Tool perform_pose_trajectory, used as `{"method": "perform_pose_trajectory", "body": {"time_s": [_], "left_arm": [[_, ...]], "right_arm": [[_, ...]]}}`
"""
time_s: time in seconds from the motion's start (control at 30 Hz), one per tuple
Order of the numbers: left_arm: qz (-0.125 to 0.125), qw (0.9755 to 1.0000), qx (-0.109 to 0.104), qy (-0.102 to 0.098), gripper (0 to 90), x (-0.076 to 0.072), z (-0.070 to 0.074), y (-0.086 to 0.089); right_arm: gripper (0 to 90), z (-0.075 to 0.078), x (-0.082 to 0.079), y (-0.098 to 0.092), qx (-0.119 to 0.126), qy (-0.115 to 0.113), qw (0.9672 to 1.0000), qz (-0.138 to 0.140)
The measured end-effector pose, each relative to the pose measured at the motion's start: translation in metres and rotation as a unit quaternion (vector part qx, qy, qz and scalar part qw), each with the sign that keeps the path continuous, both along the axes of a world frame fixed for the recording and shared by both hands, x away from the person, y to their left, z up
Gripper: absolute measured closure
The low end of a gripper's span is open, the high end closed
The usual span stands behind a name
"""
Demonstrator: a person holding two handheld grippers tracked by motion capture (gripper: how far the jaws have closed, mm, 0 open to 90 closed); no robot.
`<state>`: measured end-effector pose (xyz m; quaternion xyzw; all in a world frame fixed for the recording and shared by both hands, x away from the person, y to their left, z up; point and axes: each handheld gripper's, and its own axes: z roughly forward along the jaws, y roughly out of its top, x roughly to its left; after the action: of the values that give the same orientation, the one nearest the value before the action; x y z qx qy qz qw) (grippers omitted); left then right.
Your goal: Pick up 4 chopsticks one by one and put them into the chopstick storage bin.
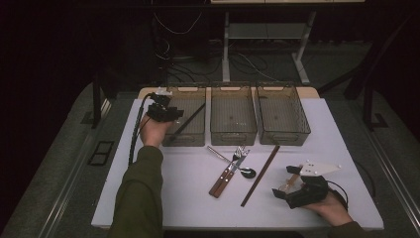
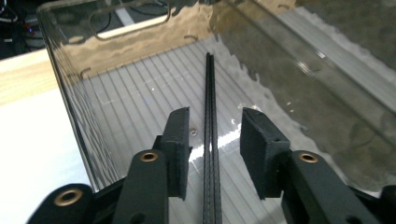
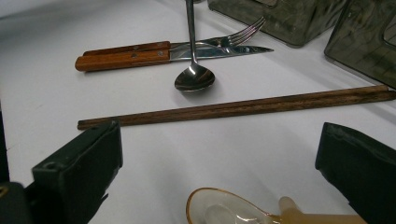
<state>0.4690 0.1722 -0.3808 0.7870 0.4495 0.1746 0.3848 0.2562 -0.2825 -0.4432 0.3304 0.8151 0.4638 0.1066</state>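
While my right gripper (image 1: 288, 182) rests on the table with jaws wide around an amber spoon (image 3: 224, 211), my left gripper (image 2: 212, 135) hangs released, black chopsticks (image 2: 211, 140) untouched between its pads, leaning in the left bin (image 1: 195, 130).

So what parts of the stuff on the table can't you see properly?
- Black chopsticks: in the left gripper view the near end is cut off by the bottom edge.
- Amber spoon: in the right gripper view its handle is cut off by the bottom edge.
- Fork and knife: too small in the high view to tell apart where they overlap.
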Motion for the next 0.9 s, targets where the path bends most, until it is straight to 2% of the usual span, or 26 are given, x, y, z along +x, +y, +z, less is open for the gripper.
{"method": "perform_pose_trajectory", "body": {"time_s": [0.1, 0.3, 0.5, 0.57, 0.7, 0.9], "left_arm": [[-0.007, 0.9999, -0.004, -0.012, 57.0, -0.004, 0.005, 0.001], [-0.034, 0.9992, -0.013, -0.017, 47.9, -0.017, 0.013, 0.002], [-0.065, 0.9973, -0.024, -0.024, 41.1, -0.036, 0.016, 0.003], [-0.073, 0.9964, -0.032, -0.030, 39.2, -0.044, 0.016, 0.002], [-0.091, 0.9950, -0.030, -0.031, 34.6, -0.059, 0.014, 0.001], [-0.107, 0.9928, -0.039, -0.037, 27.6, -0.087, 0.005, -0.002]], "right_arm": [[0.9, 0.000, 0.000, 0.000, -0.001, 0.000, 1.0000, 0.000], [0.9, 0.000, 0.000, 0.000, -0.001, 0.000, 1.0000, -0.001], [0.9, 0.000, 0.000, 0.000, -0.001, 0.000, 1.0000, -0.001], [0.9, 0.000, 0.000, 0.000, -0.001, 0.000, 1.0000, -0.002], [0.9, 0.000, 0.000, 0.000, -0.002, 0.001, 1.0000, -0.002], [0.9, 0.000, 0.000, 0.000, -0.001, 0.001, 1.0000, -0.002]]}}
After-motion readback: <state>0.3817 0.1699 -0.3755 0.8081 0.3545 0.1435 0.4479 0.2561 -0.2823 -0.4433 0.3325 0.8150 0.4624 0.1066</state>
